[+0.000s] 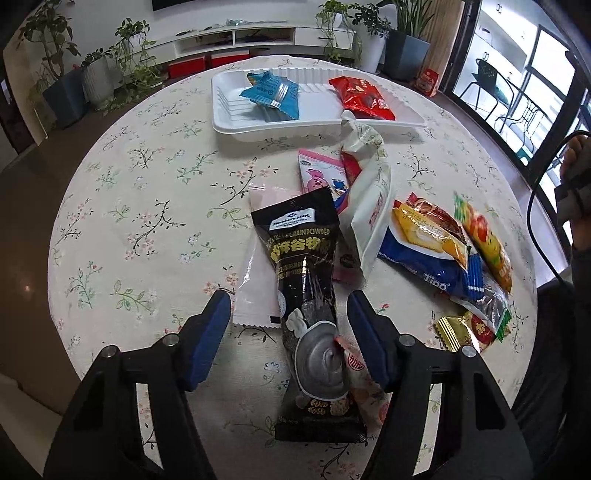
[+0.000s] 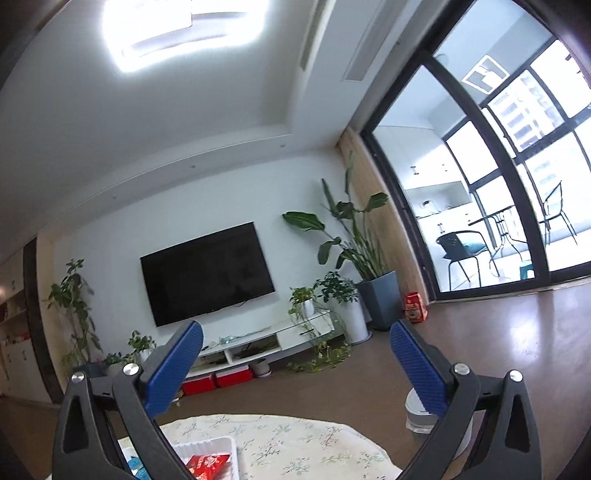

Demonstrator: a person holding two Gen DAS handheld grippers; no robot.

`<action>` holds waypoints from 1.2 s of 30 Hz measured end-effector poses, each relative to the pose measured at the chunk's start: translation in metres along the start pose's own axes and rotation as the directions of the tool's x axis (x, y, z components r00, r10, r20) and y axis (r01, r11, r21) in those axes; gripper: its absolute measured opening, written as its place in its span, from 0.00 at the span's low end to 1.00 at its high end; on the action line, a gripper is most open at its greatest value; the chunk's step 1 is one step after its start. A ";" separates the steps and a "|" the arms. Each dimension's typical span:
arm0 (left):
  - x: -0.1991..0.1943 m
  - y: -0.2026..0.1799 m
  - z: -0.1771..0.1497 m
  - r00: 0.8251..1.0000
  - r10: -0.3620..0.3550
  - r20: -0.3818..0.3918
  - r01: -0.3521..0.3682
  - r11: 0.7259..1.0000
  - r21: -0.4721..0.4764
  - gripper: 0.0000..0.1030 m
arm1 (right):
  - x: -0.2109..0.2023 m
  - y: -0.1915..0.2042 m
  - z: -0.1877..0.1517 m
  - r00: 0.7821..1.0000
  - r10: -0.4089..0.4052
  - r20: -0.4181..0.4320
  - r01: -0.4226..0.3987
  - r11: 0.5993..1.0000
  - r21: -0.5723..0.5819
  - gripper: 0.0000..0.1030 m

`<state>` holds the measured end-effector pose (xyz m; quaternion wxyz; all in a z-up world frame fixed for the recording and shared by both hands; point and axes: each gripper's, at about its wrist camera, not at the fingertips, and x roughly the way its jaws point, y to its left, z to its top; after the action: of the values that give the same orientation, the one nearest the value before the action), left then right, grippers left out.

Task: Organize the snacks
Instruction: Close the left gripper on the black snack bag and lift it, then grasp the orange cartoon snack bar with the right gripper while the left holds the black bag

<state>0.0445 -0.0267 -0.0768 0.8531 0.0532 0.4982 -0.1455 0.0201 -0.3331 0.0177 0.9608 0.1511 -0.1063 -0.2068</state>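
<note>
Snacks (image 1: 373, 221) lie heaped on a round floral-clothed table (image 1: 147, 221) before a white tray (image 1: 317, 118) with two packets, in a living room with television (image 2: 207, 273) and plants, left gripper (image 1: 288, 314) apart astride a black packet (image 1: 306, 295), right gripper (image 2: 295, 354) spread, empty.

Bright daylight from windows (image 2: 517, 166), ceiling light (image 2: 177, 33) glare, fisheye-warped edges

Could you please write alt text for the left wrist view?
The left gripper straddles a black grain-powder packet on a floral tablecloth, fingers apart. Beyond lie scattered snacks and a white tray holding blue and red packets.
</note>
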 end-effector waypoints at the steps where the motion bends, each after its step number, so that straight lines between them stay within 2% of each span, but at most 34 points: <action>1: 0.001 -0.001 0.000 1.000 0.001 -0.004 -0.001 1.000 0.006 0.59 | -0.002 -0.005 0.003 1.000 -0.017 0.019 0.016 1.000 0.013 1.00; 3: 0.003 0.000 0.001 1.000 0.000 -0.020 0.001 1.000 0.008 0.51 | -0.003 -0.014 0.008 0.999 -0.023 0.024 0.022 0.999 0.047 1.00; 7: 0.003 0.000 -0.001 0.999 -0.014 -0.038 0.014 1.000 0.018 0.42 | -0.005 -0.007 0.011 0.996 0.058 -0.073 -0.057 0.998 0.008 1.00; 13: -0.011 -0.004 -0.009 0.998 0.044 -0.034 -0.043 0.998 0.041 0.43 | -0.027 0.018 0.004 0.982 0.154 -0.106 -0.163 0.983 -0.084 1.00; 21: 0.007 -0.004 -0.023 0.994 0.011 -0.113 -0.007 0.999 0.038 0.42 | -0.015 0.020 0.002 0.974 0.155 -0.165 -0.168 0.984 -0.067 1.00; 23: 0.008 -0.005 -0.023 0.994 0.016 -0.108 -0.011 0.999 0.040 0.42 | -0.017 0.018 0.002 0.971 0.161 -0.175 -0.176 0.981 -0.075 1.00; 24: 0.008 -0.005 -0.022 0.994 0.012 -0.108 -0.008 0.999 0.040 0.40 | -0.016 0.017 0.002 0.968 0.166 -0.190 -0.183 0.980 -0.076 1.00; 26: 0.007 -0.004 -0.021 0.995 0.002 -0.104 0.002 0.999 0.040 0.25 | -0.014 0.019 0.000 0.958 0.181 -0.224 -0.201 0.977 -0.070 1.00; 30: 0.004 -0.006 -0.025 0.996 -0.006 -0.093 0.012 0.997 0.070 0.24 | -0.013 0.025 -0.004 0.937 0.211 -0.279 -0.239 0.969 -0.068 1.00; 31: 0.003 -0.007 -0.027 0.996 -0.003 -0.086 0.010 0.996 0.085 0.24 | -0.012 0.026 -0.005 0.925 0.226 -0.304 -0.255 0.965 -0.058 1.00; 33: 0.000 -0.007 -0.031 0.997 -0.001 -0.077 0.009 0.995 0.095 0.23 | -0.009 0.028 -0.012 0.881 0.265 -0.393 -0.296 0.955 -0.020 1.00; 35: -0.003 -0.004 -0.035 0.997 -0.028 -0.069 0.034 0.997 0.077 0.23 | -0.009 0.034 -0.020 0.790 0.310 -0.530 -0.354 0.935 0.019 1.00; 36: -0.006 -0.002 -0.037 0.997 -0.047 -0.064 0.051 0.997 0.061 0.23 | -0.012 0.037 -0.023 0.754 0.322 -0.573 -0.377 0.926 0.024 1.00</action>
<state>0.0100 -0.0185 -0.0904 0.8312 0.0722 0.5209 -0.1802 0.0292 -0.2899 0.0070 0.9758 0.1383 0.1675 0.0259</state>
